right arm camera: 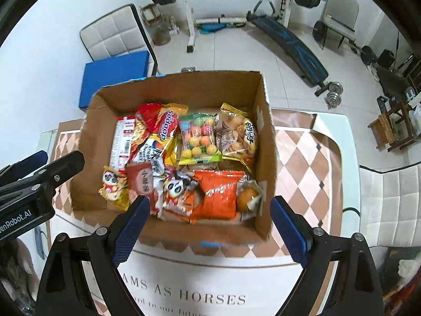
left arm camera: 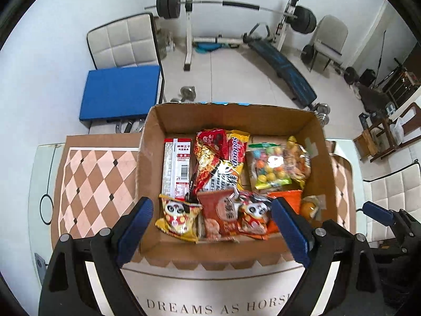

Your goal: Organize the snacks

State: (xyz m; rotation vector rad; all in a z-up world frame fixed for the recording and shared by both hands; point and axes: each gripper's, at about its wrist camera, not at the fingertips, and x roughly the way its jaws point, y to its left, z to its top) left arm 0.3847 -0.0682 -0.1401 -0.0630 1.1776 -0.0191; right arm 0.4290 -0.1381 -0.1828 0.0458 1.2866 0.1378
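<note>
Cardboard box (left arm camera: 319,158): stands open-topped on the surface (left arm camera: 97,173), on a diamond-patterned mat, its walls keeping the loose packets together; judged, it serves as the collecting bin for the snacks.
Snacks: all lie inside the box, flat or overlapping. A white barcode box (left arm camera: 175,168) lies along the left wall, a red noodle packet (left arm camera: 210,155) just beside it, a clear bag of coloured balls (right arm camera: 198,138) toward the back right, an orange packet (right arm camera: 219,193) at the front.
Panda packets: one yellow panda packet (left arm camera: 179,217) sits in the front left corner, a second (left arm camera: 254,216) near the front middle.
Left gripper (left arm camera: 211,227): spread wide, holding nothing, hovering over the box's front wall; both panda packets lie between its fingers and just ahead of them.
Right gripper (right arm camera: 209,227): also wide open and empty, poised over the front edge further right; the orange packet and a small wrapped bun (right arm camera: 247,197) lie directly ahead, between its fingers.
Judgement: both are held open and close above the front row, ready to pick or straighten a packet there.
</note>
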